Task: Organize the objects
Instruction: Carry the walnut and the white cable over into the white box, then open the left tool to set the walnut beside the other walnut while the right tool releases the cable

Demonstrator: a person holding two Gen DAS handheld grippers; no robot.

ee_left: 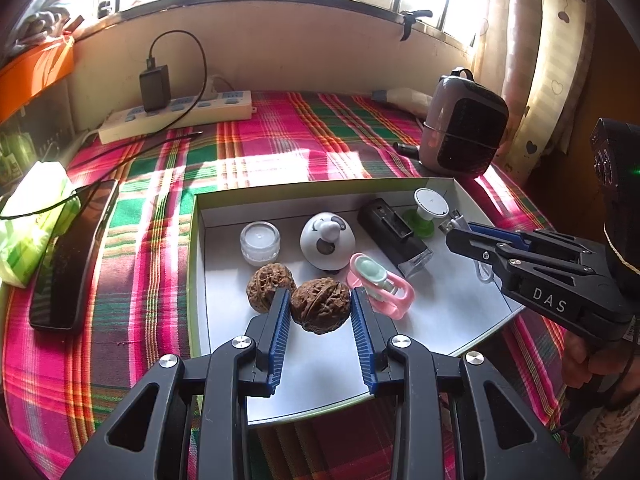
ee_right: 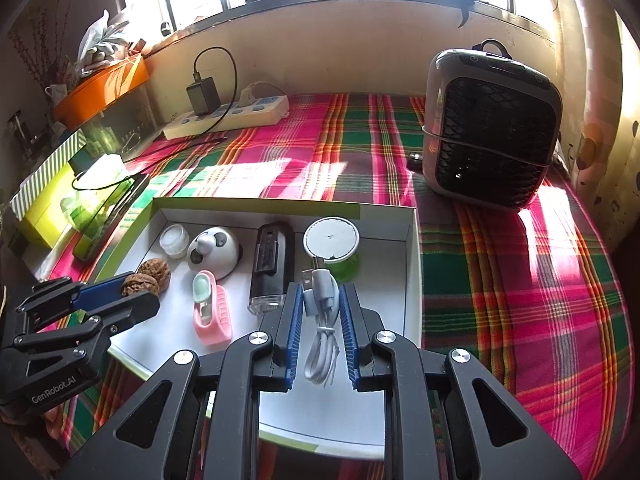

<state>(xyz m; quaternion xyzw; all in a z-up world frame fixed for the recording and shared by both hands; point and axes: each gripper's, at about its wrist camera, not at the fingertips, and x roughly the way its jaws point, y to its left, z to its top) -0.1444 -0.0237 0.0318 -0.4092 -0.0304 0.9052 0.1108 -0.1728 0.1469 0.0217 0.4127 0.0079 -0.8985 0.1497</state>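
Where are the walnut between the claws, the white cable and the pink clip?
walnut (ee_left: 320,305), left wrist view, on its wrinkled shell.
white cable (ee_right: 320,344), right wrist view, on its coiled loops.
pink clip (ee_right: 218,316), right wrist view, on its pink frame.

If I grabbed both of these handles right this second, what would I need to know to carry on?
Left claw: closed around a walnut at the near left of the box; whether it is squeezing is unclear.
Right claw: holding a white cable above the box's right side.
In the box: second walnut, small jar, panda toy, pink case, black gadget, green-based white disc.
Outside it: phone, power strip, heater.
Done: most small things are boxed.
Left: probably setting down the walnut and the cable.
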